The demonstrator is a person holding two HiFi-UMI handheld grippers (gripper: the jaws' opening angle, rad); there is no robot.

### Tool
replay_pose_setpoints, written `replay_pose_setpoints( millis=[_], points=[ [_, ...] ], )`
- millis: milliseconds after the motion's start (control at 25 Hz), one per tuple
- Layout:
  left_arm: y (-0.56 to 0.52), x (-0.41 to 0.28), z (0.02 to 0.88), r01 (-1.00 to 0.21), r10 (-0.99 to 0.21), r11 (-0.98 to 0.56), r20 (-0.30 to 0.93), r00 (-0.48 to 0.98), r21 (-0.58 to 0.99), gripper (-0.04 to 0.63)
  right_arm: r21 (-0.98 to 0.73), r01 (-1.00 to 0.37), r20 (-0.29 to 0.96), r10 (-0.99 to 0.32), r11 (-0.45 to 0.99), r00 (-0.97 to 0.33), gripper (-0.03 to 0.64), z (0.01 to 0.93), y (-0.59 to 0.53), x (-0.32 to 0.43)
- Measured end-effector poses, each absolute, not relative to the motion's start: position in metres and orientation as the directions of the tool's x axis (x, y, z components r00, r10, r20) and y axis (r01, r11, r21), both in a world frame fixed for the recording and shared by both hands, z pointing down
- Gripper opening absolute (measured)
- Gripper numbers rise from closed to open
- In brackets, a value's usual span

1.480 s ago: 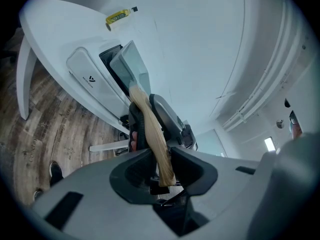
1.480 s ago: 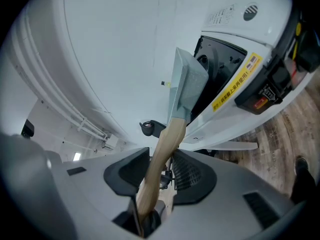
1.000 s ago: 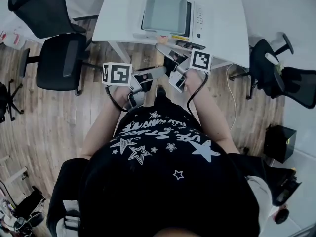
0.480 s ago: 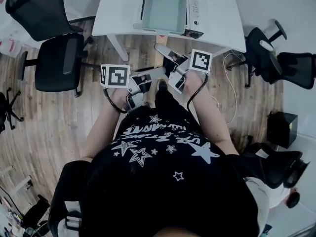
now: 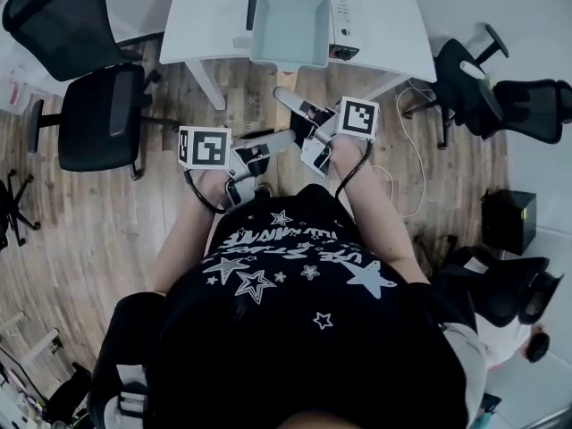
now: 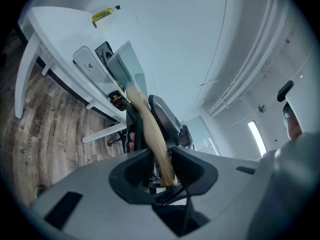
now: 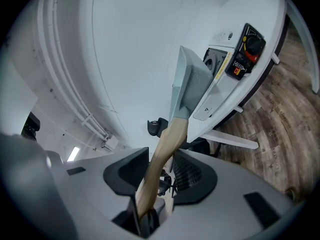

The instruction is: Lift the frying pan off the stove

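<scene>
A square grey frying pan (image 5: 290, 27) with a pale wooden handle hangs above the black stove (image 5: 332, 12) on the white table (image 5: 393, 34), clear of the stove top. Both grippers are shut on the handle. My left gripper (image 5: 268, 143) grips it from the left, and my right gripper (image 5: 302, 107) holds it farther up. In the left gripper view the handle (image 6: 150, 134) runs out between the jaws of the left gripper (image 6: 162, 166) to the pan (image 6: 127, 66). In the right gripper view the handle (image 7: 167, 144) rises from the right gripper (image 7: 160, 176) to the pan (image 7: 192, 84).
Black office chairs stand to the left (image 5: 98, 114) and to the right (image 5: 500, 105) of the table on the wooden floor. A black box (image 5: 509, 222) sits at the right. A yellow item (image 6: 102, 15) lies on the table. The stove's red knob (image 7: 254, 45) faces me.
The pan has come up off the stove and slightly toward me, so more of the black stove shows behind it. Both grippers kept their hold on the handle.
</scene>
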State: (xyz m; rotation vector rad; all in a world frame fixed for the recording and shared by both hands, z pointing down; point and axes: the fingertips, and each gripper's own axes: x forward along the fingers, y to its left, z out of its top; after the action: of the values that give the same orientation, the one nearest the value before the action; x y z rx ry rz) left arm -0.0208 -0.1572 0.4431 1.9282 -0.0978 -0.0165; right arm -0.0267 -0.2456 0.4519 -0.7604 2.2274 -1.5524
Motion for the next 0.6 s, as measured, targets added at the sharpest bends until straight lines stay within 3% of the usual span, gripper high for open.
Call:
replay_pose_setpoints(
  millis=[600],
  points=[
    [-0.1611,-0.0175,0.4456,-0.089,-0.109,-0.316,0.057,0.992,0.945,0.126,-0.935,-0.226,0.052,-0.522,0.275,-0.851,0.153,0.4543,-0.2483,-0.0327]
  ],
)
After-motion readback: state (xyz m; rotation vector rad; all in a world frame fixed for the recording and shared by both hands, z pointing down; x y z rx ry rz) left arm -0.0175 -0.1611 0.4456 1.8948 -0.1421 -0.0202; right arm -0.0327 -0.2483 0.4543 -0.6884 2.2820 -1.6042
